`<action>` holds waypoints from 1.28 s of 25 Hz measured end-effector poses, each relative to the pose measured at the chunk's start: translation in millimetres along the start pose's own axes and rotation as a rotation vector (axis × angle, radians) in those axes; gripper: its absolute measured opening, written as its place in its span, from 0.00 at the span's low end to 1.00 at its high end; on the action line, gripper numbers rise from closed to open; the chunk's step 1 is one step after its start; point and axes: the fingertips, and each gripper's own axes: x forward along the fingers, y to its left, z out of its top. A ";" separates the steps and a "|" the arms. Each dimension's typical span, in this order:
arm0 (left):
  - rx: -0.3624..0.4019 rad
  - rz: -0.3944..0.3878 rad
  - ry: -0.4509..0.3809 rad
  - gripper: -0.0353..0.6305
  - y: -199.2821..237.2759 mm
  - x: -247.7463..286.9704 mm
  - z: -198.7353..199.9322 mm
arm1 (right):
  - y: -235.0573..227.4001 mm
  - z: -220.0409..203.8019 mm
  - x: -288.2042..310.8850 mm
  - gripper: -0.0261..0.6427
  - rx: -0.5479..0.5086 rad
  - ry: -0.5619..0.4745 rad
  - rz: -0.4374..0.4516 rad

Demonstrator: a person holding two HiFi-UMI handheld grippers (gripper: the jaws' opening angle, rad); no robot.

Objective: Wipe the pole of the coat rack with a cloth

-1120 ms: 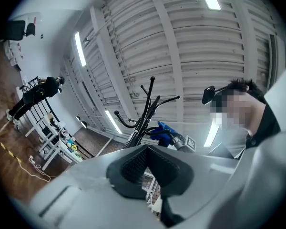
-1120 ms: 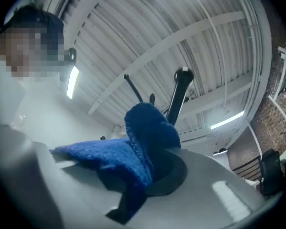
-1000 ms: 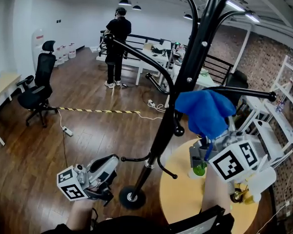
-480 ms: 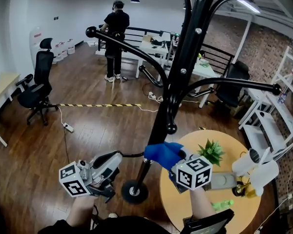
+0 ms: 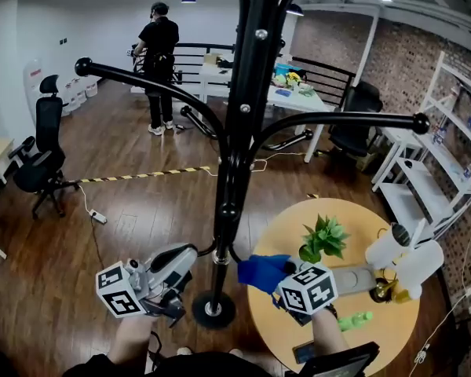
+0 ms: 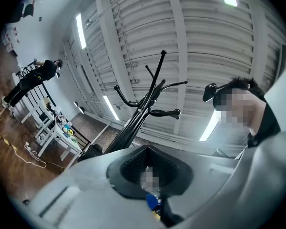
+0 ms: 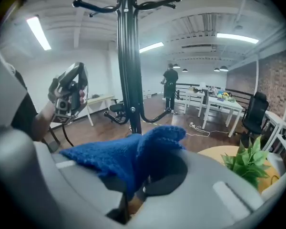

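Pole: tall black metal coat rack pole, upright on its round base.
Cloth: crumpled blue cloth, low down, just right of the pole and over the edge of the round yellow table; I cannot tell whether it touches the pole.
Right gripper: fingers clamped on the cloth.
Left gripper: low, just left of the pole; fingers closed together, nothing between them.

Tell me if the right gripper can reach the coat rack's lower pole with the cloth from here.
Probably yes. The right gripper, jaws shut on the blue cloth, sits just beside the lower pole, with only a small low hook between.
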 end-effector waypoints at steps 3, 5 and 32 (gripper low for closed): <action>0.006 0.009 -0.008 0.06 3.7 -1.3 3.4 | 8.1 10.9 20.8 0.07 0.019 -0.043 0.056; 0.014 0.018 -0.018 0.06 4.7 -3.8 7.4 | 15.5 25.3 40.6 0.07 0.025 -0.102 0.088; 0.134 0.013 -0.068 0.06 -7.4 -5.6 43.0 | 47.3 301.8 -309.6 0.07 -0.133 -1.355 -0.009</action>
